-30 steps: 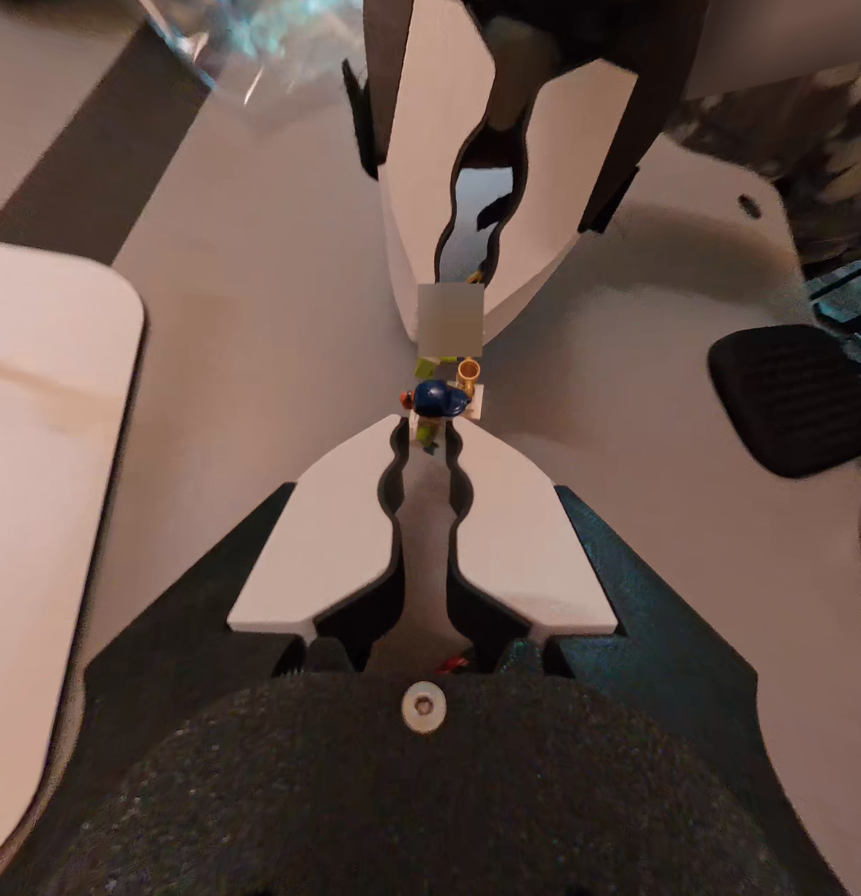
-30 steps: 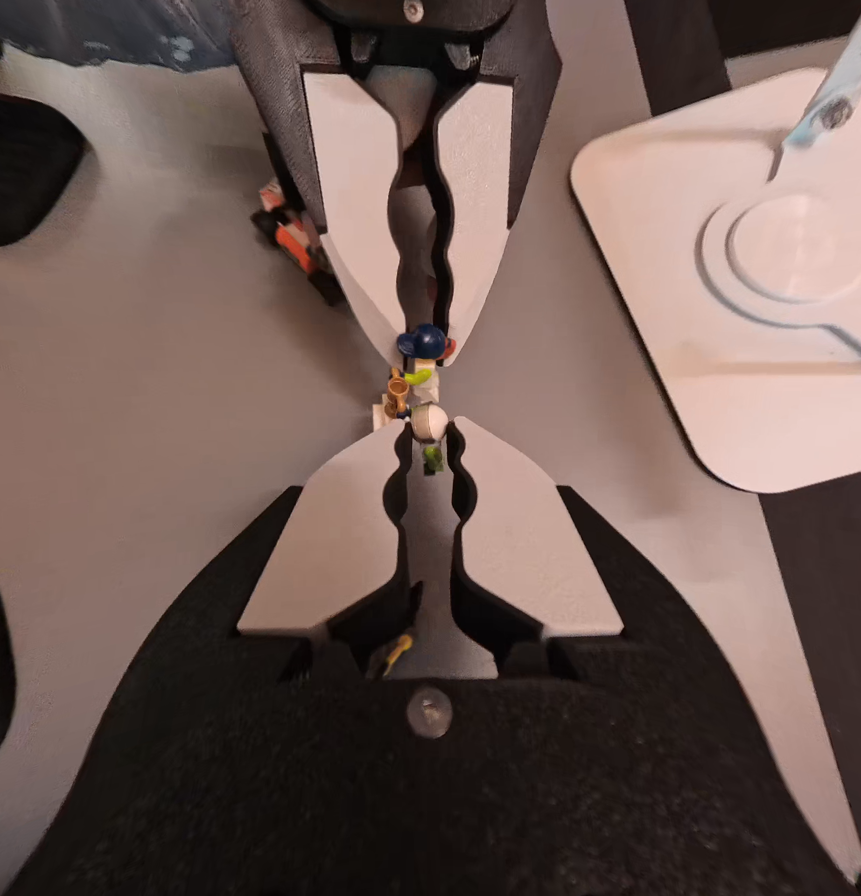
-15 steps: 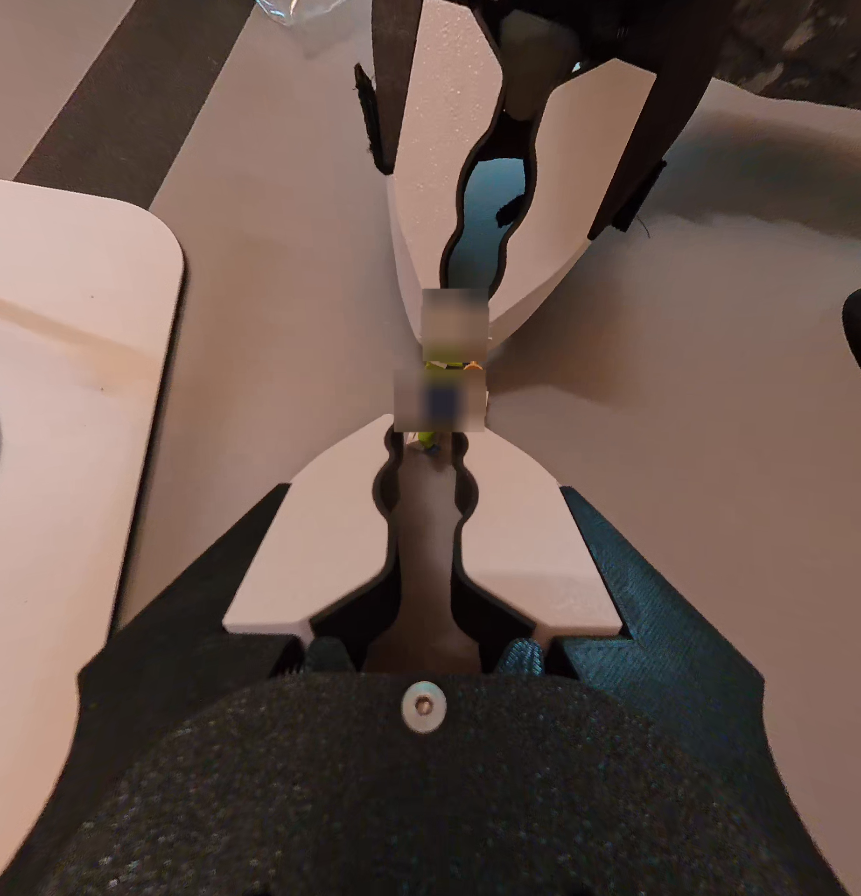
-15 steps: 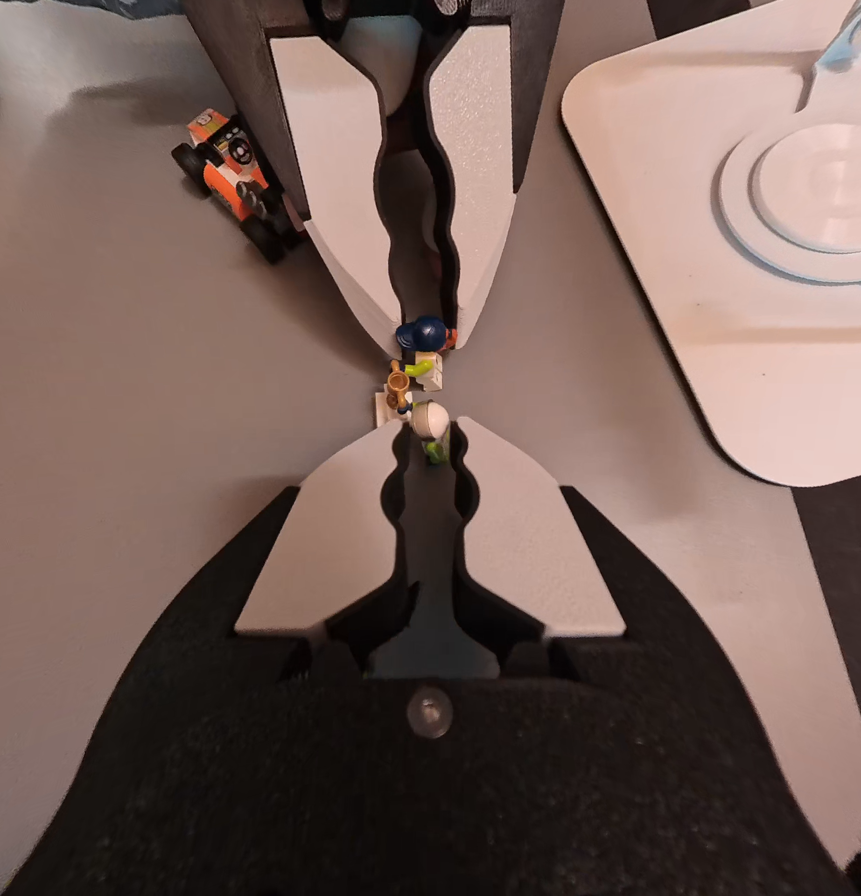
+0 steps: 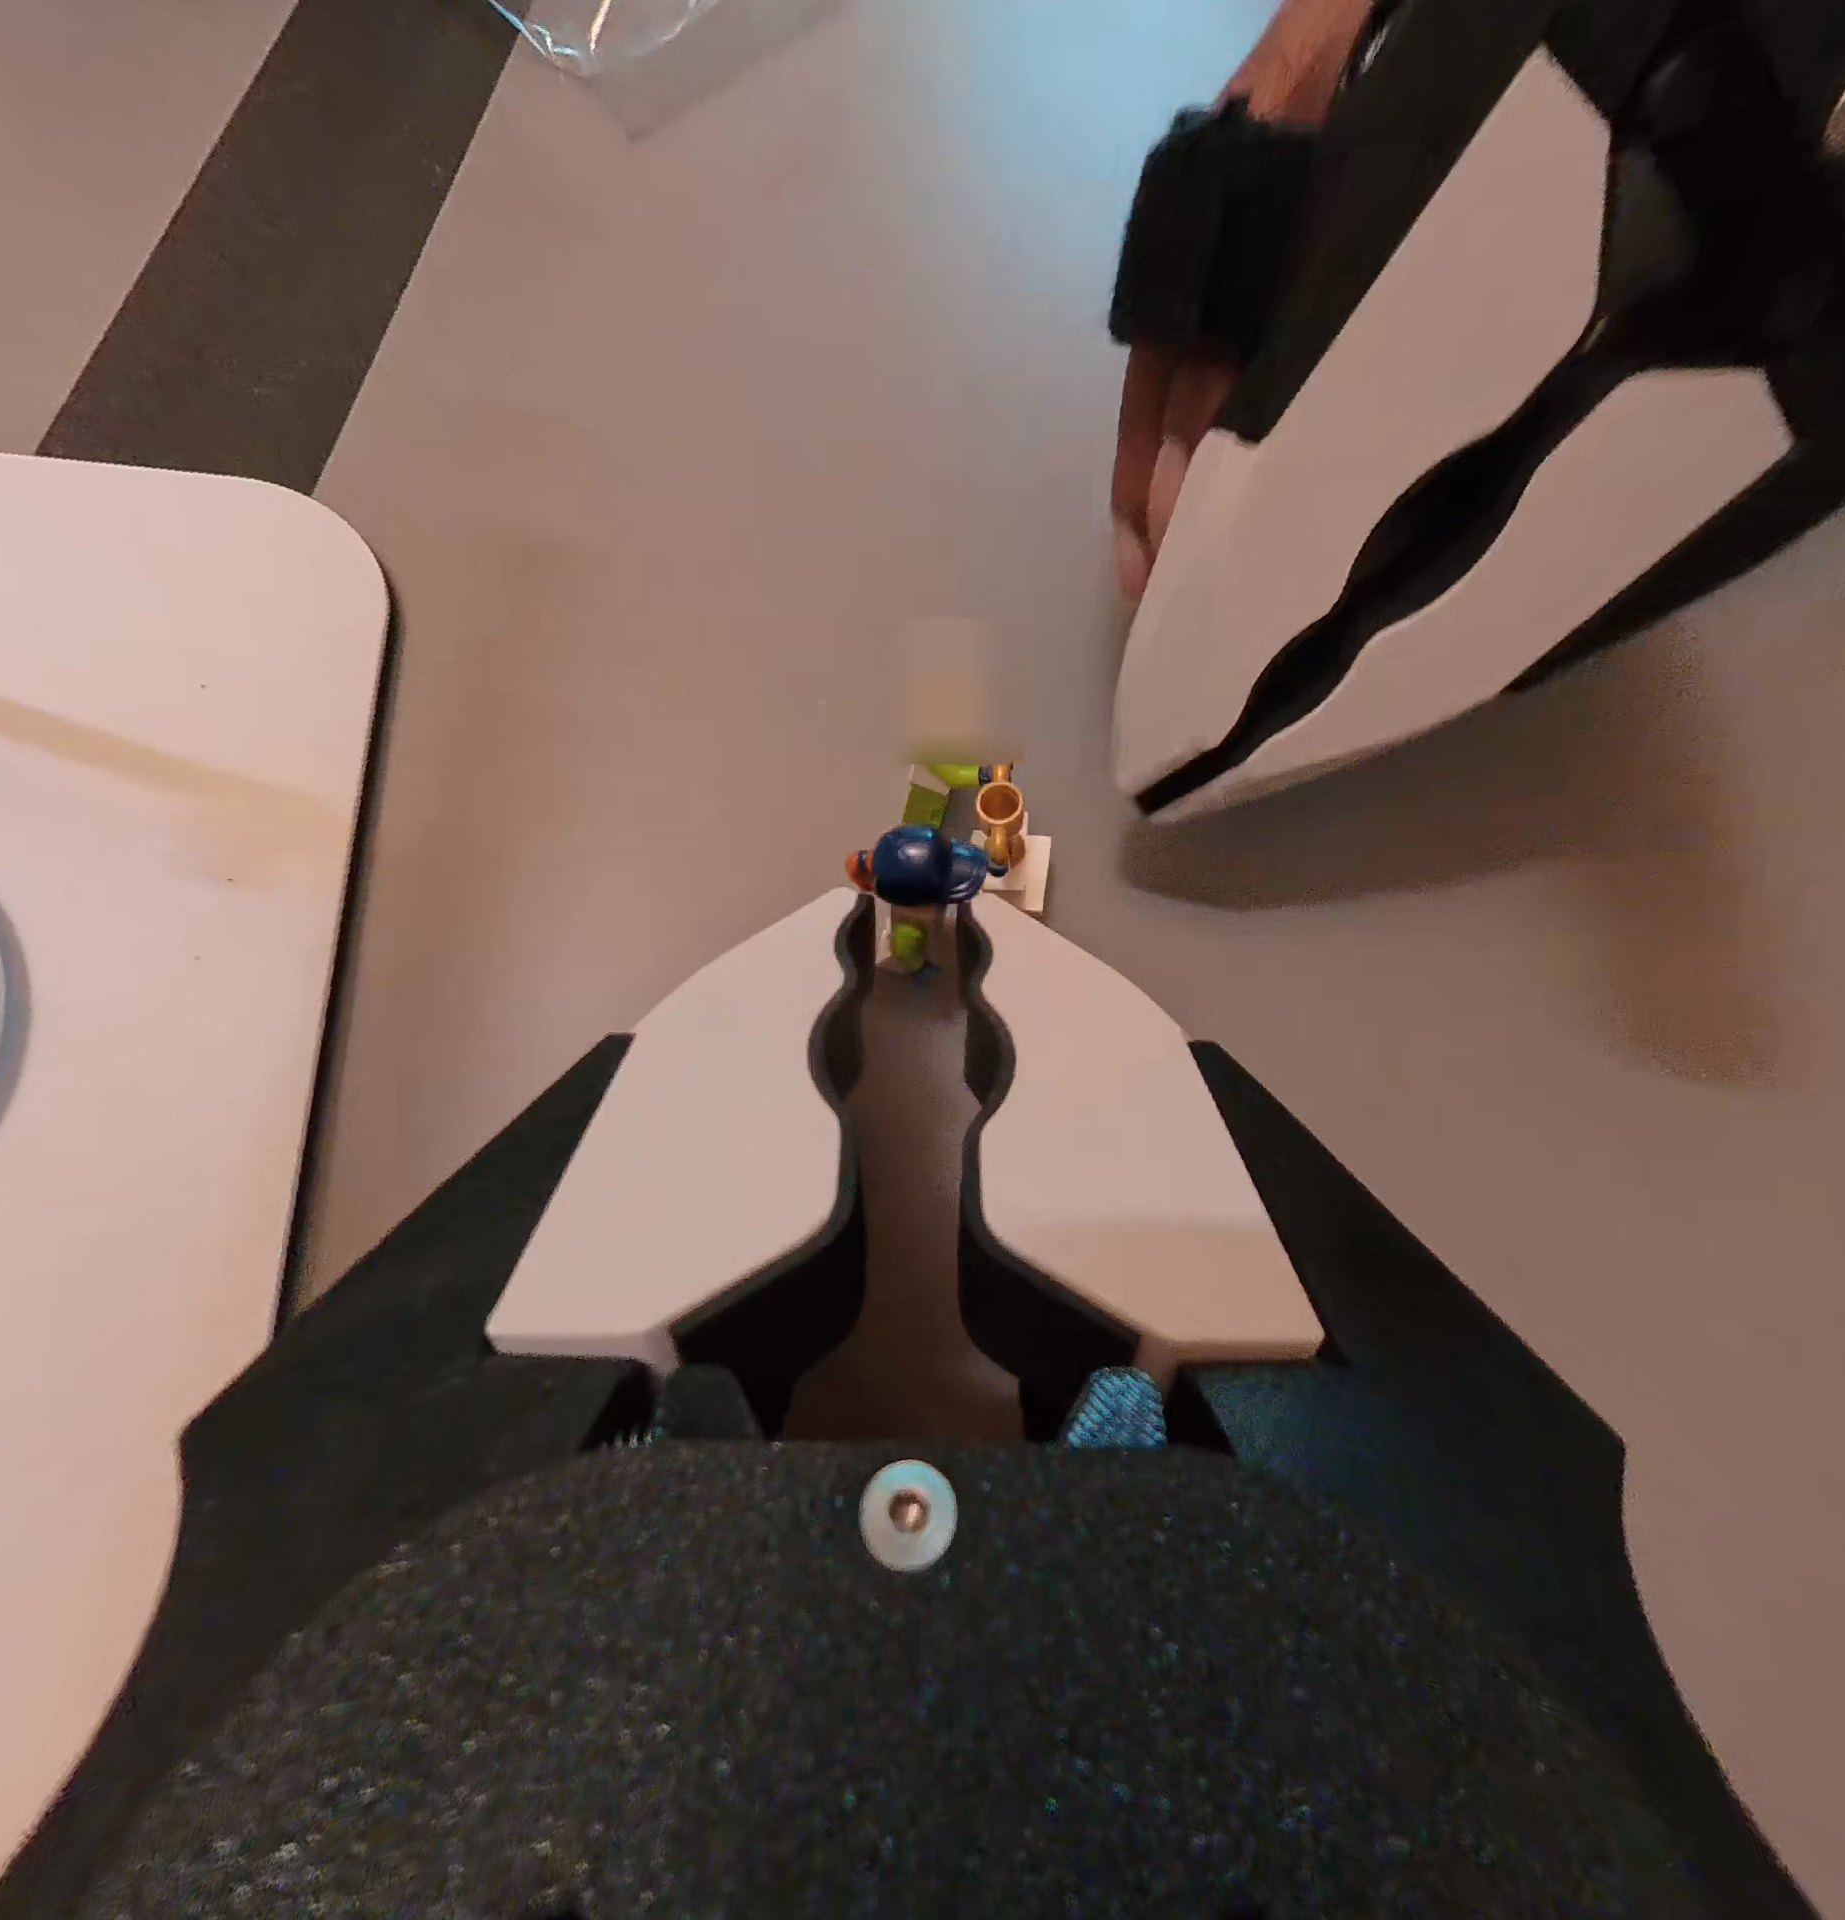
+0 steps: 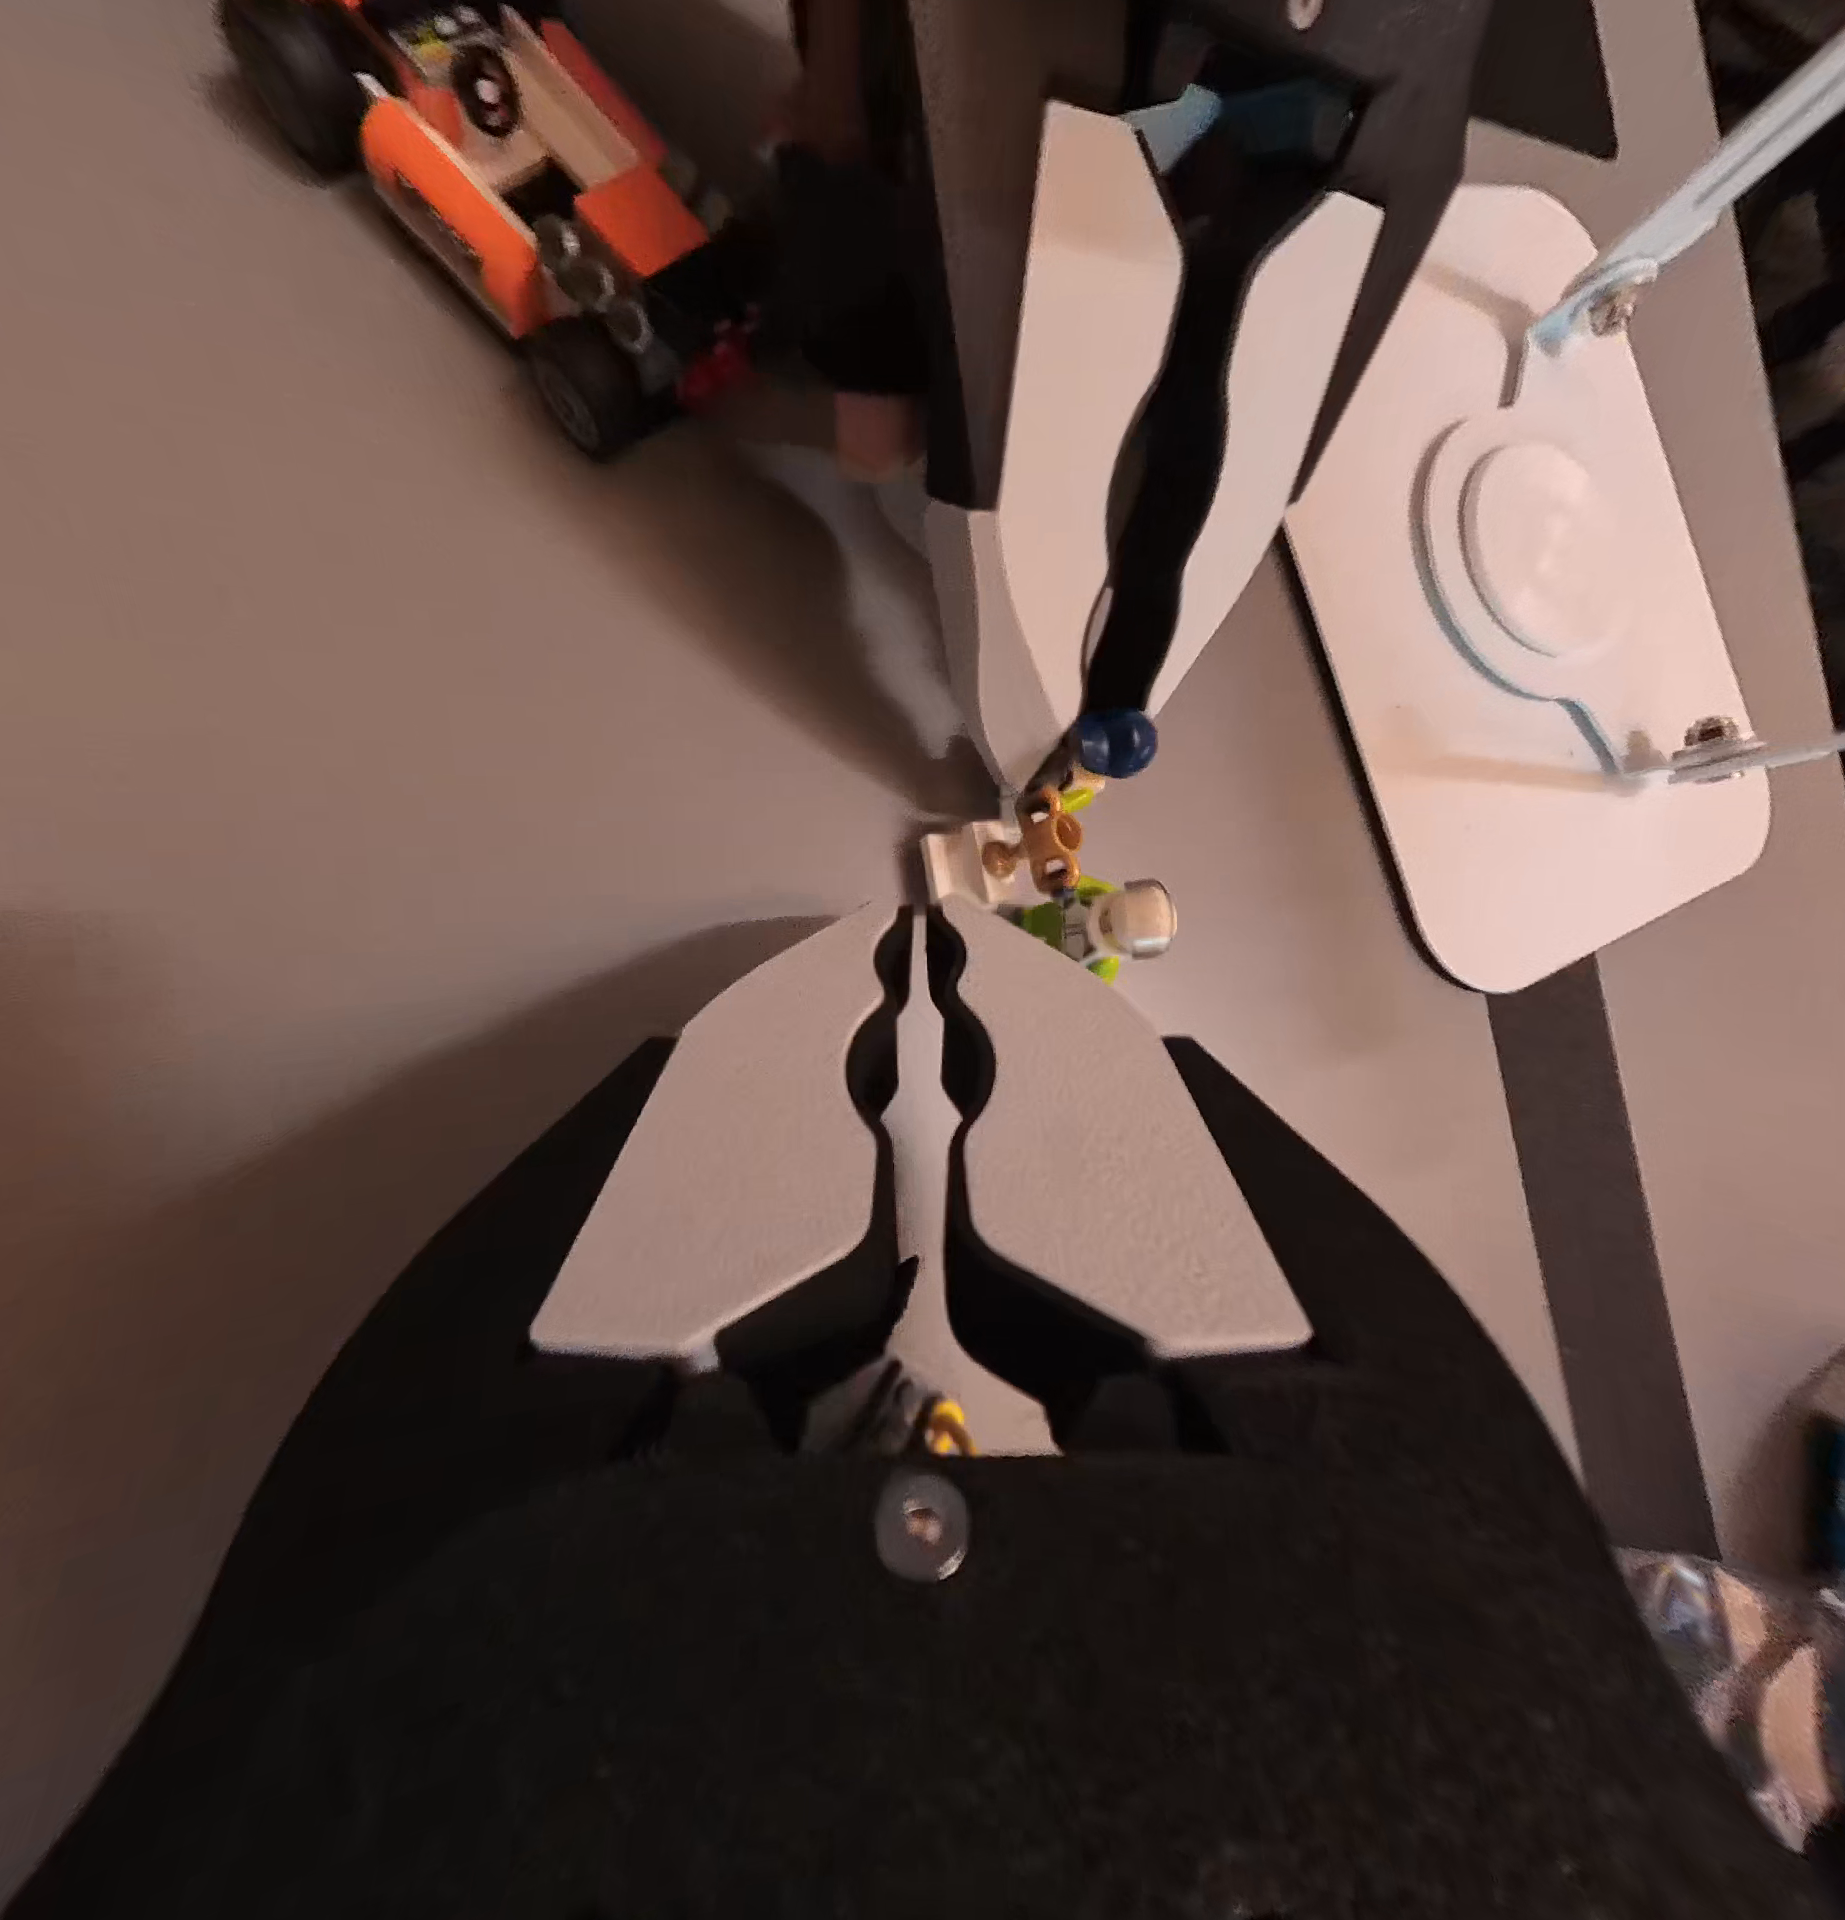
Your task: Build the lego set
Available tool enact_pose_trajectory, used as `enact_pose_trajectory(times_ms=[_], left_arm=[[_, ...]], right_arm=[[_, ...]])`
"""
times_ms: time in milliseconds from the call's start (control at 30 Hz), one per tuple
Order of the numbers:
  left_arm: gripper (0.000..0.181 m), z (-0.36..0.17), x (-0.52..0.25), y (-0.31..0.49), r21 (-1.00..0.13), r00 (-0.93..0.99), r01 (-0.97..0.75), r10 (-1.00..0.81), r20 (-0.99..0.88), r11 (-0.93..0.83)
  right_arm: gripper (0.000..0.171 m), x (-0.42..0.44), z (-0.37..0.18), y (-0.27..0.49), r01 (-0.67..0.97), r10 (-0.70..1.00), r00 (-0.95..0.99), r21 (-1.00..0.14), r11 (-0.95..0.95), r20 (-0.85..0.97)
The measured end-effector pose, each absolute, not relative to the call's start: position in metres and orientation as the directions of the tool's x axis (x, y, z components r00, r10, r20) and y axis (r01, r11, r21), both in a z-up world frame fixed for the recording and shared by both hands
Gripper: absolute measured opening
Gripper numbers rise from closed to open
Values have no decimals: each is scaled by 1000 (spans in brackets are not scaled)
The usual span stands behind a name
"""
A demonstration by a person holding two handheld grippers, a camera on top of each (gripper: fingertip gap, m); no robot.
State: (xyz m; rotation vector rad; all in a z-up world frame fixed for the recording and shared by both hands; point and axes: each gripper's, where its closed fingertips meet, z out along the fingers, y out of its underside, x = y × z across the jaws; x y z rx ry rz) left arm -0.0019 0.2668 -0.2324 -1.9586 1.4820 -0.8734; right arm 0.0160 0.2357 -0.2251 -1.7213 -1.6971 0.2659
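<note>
My left gripper (image 5: 910,914) is shut on a minifigure with a blue cap (image 5: 923,868), gripping its lime body between the tips. That minifigure stands with a gold trophy (image 5: 1001,821) and a second, white-helmeted minifigure (image 5: 928,795) on a small white plate (image 5: 1030,878) over the grey table. In the right wrist view the blue cap (image 6: 1113,740), trophy (image 6: 1048,836), white-helmeted minifigure (image 6: 1131,920) and plate (image 6: 962,857) lie between both grippers. My right gripper (image 6: 918,914) is shut and empty, just left of the helmeted figure; it also shows in the left wrist view (image 5: 1157,795).
An orange and white toy car (image 6: 523,197) sits at the far left. A white stand base (image 6: 1520,644) with metal rods lies to the right and shows again at the left (image 5: 118,831). Clear plastic bags (image 5: 627,62) (image 6: 1728,1683) lie at the edges.
My right gripper has let go of the white-helmeted minifigure, closed, and drawn off to the side. My left gripper still holds the blue-capped minifigure.
</note>
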Motion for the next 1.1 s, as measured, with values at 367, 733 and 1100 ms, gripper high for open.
enact_pose_trajectory(times_ms=[367, 733, 1100], left_arm=[[8, -234, 2, 263, -728, 201, -618, -955, 217, -295], [8, -234, 3, 262, -703, 209, -602, -925, 318, -378], [18, -236, 2, 261, -696, 178, -649, -950, 255, -308]], right_arm=[[0, 13, -243, 249, 888, 934, 134, -458, 35, 332], [0, 18, -242, 248, 891, 952, 138, -455, 1, 273], [24, 42, -204, 279, 858, 984, 11, -507, 82, 178]])
